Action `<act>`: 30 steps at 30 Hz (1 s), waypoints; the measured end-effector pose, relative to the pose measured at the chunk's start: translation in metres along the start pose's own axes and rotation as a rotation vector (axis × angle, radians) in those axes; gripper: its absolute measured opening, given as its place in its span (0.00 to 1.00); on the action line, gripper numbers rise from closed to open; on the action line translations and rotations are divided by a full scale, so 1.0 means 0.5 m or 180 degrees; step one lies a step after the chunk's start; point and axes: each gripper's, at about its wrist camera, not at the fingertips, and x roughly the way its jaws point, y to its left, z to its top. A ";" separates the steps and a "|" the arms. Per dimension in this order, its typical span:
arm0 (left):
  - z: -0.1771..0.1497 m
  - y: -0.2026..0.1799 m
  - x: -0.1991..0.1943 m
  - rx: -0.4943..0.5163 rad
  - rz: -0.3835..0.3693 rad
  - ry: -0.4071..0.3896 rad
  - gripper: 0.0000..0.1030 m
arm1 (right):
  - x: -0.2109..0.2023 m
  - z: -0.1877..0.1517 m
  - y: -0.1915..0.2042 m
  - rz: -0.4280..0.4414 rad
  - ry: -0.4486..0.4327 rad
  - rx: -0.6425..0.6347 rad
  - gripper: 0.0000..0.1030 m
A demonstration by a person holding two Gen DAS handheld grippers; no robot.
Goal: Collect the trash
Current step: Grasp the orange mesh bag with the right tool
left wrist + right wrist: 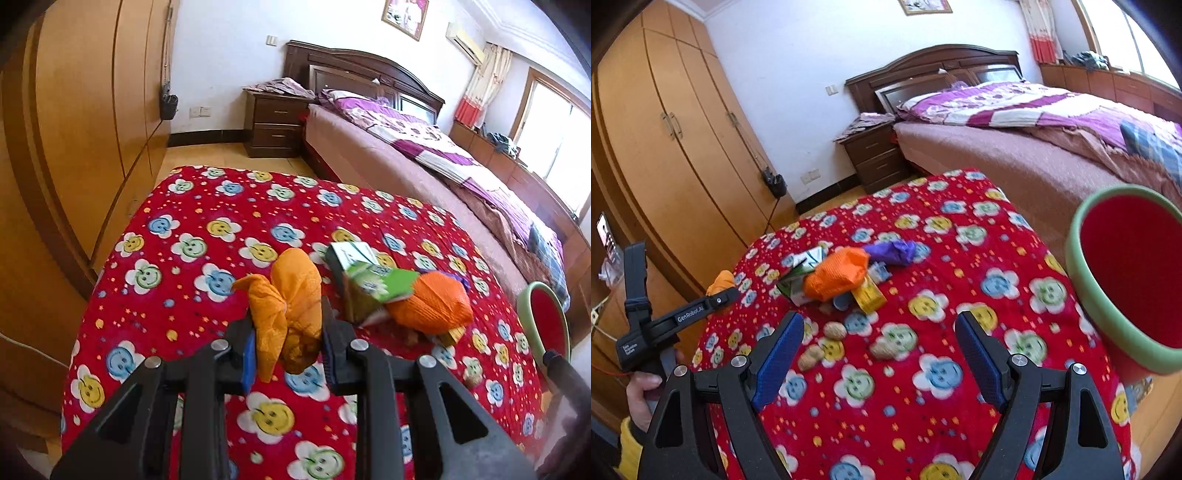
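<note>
The big worktop (923, 387) wore a red cloth with smiley flowers. At about 3 o'clock in the right wrist view stood the bin (1086, 266), green outside and red inside, right at the edge of the worktop. Its inside looked bare, as far as could be seen, so the job seemed only just begun. Most of the trash was left in a heap near the middle of the worktop, at about 12 o'clock from the right gripper (879, 354). In the heap lay a green and white carton (364, 280), an orange wrapper (432, 304) leaning on it, a purple wrapper (892, 252) just behind, and a yellow packet (868, 295) poking out below. A few nut shells (834, 329) sat closer, apart from the heap. The left gripper (288, 349) was squeezed shut on a yellow-orange crumpled wrapper (291, 295), held up off the cloth at about 12 o'clock in its own view. That wrapper looked soft, crinkly and bunched up like a bow. The right gripper had its jaws wide apart with nothing between them. I think the held wrapper needed to go into the bin next.
</note>
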 end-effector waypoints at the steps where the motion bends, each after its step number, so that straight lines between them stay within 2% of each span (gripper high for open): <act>1: 0.001 0.005 0.004 -0.0030 -0.0010 0.0007 0.27 | 0.008 0.004 0.005 0.0017 0.0002 -0.0005 0.82; 9: -0.020 0.020 0.051 -0.0153 -0.0083 0.0121 0.27 | 0.069 0.012 0.035 0.0093 0.0103 -0.0040 0.82; 23: -0.034 0.022 0.090 -0.0263 -0.0216 0.0126 0.27 | 0.161 0.033 0.056 0.0061 0.0215 -0.0083 0.79; 24: -0.035 0.020 0.092 -0.0263 -0.0223 0.0133 0.27 | 0.168 0.035 0.057 0.0074 0.0229 -0.0086 0.75; 25: -0.036 0.020 0.093 -0.0262 -0.0229 0.0135 0.27 | 0.174 0.036 0.058 0.0082 0.0243 -0.0097 0.66; 29: -0.040 0.016 0.095 -0.0237 -0.0248 0.0141 0.27 | 0.205 0.040 0.067 0.0109 0.0302 -0.0147 0.58; 30: -0.040 0.015 0.096 -0.0235 -0.0247 0.0142 0.27 | 0.212 0.039 0.069 0.0121 0.0325 -0.0155 0.51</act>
